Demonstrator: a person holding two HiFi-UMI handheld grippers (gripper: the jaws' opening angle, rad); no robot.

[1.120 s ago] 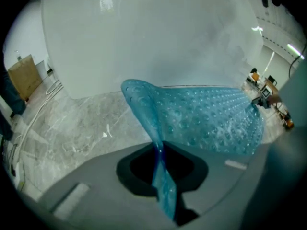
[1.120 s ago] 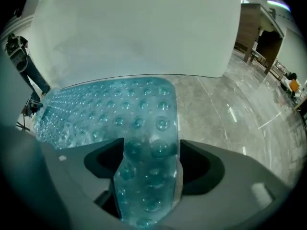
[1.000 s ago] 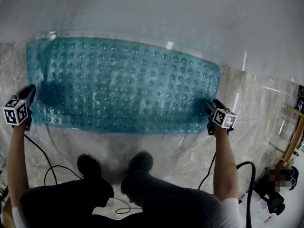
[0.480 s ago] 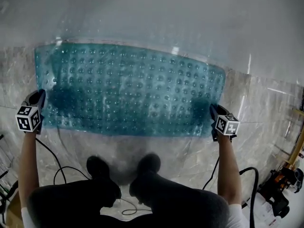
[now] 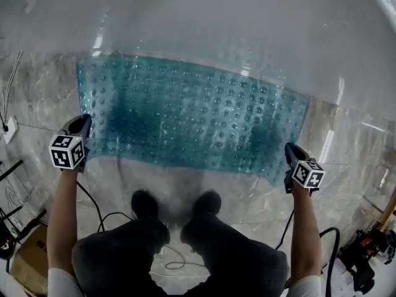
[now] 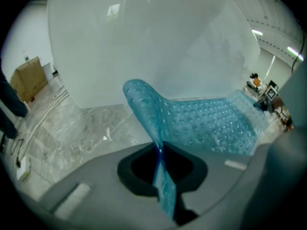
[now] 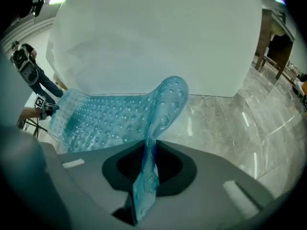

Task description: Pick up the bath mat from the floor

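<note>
A translucent teal bath mat (image 5: pixel 192 116) with rows of bumps lies spread on the marble floor against a white tub wall. My left gripper (image 5: pixel 83 124) is shut on the mat's near left corner. In the left gripper view the mat (image 6: pixel 211 123) runs up out of the jaws (image 6: pixel 160 166) as a thin pinched fold. My right gripper (image 5: pixel 289 150) is at the near right corner, and its jaws are closing. In the right gripper view the mat (image 7: pixel 105 119) is squeezed between them (image 7: pixel 146 162).
The white tub wall (image 5: pixel 198 17) runs along the mat's far edge. My feet (image 5: pixel 176 206) stand just behind the mat, with black cables (image 5: pixel 99 215) beside them. A cardboard box (image 5: pixel 25 258) sits at the lower left and dark equipment (image 5: pixel 365 265) at the lower right.
Both grippers have come back toward me with the mat's near corners in them. The mat's near edge now sits closer to my feet, and the whole view has swung.
</note>
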